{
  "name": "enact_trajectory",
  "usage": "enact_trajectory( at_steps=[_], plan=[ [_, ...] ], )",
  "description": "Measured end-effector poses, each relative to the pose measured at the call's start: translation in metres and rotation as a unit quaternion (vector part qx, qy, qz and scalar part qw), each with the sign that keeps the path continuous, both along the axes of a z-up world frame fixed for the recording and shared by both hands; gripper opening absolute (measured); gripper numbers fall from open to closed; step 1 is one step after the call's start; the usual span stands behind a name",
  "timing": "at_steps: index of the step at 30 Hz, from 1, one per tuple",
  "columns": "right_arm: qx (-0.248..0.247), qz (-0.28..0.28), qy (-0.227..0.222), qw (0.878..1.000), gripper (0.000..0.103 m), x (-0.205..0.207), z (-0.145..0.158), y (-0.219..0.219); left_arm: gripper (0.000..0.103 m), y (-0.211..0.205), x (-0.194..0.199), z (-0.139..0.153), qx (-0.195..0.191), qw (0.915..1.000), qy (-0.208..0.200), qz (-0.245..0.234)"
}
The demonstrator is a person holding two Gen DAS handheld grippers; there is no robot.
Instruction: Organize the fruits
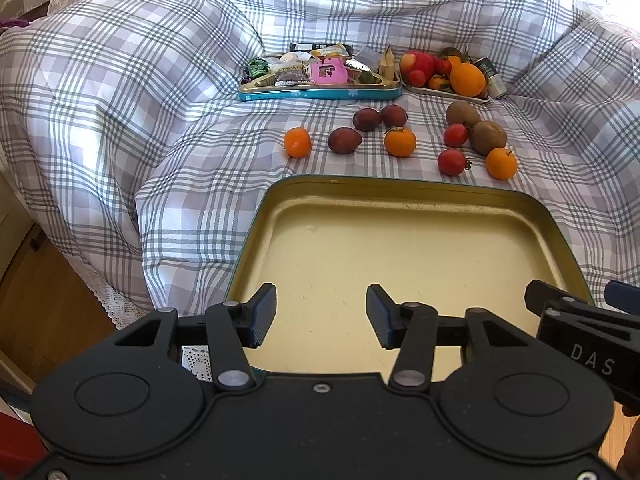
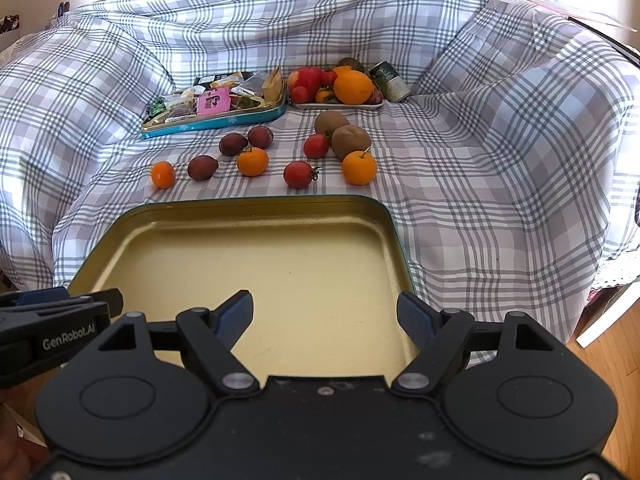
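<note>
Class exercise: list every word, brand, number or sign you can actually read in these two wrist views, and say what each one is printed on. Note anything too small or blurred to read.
"DAS": white letters on the side of the right gripper, seen from the left wrist view.
"GenRobot.AI": white letters on the side of the left gripper, seen from the right wrist view.
Snack packets in the blue tin: print too small to read.
Green can: label blurred, unreadable.

Ahead of the left gripper [image 1: 320, 316] the empty tin tray [image 1: 400, 200] lies unobstructed, while scattered fruit [image 1: 400, 142] beyond its far rim crowds the bed.
</note>
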State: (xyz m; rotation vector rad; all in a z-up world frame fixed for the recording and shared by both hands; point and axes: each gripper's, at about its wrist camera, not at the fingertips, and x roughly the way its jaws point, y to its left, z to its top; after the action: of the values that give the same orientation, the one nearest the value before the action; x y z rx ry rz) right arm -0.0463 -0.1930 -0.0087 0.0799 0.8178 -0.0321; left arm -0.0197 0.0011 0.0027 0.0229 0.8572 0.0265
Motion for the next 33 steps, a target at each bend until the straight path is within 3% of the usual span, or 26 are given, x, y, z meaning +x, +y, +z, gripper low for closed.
enact_trajectory(
  at_steps=[21,33],
  plan=[
    [-0.020,0.019,0.007,1.000,0.087,0.003,-0.010,0.010,0.056,0.008,0.003,-0.010,-0.006,0.9998,0.006,0.020],
    [0.011,0.041,0.003,0.999,0.083,0.012,-0.011,0.004,0.055,0.008,0.016,-0.009,-0.011,0.9997,-0.016,0.017]
  ],
)
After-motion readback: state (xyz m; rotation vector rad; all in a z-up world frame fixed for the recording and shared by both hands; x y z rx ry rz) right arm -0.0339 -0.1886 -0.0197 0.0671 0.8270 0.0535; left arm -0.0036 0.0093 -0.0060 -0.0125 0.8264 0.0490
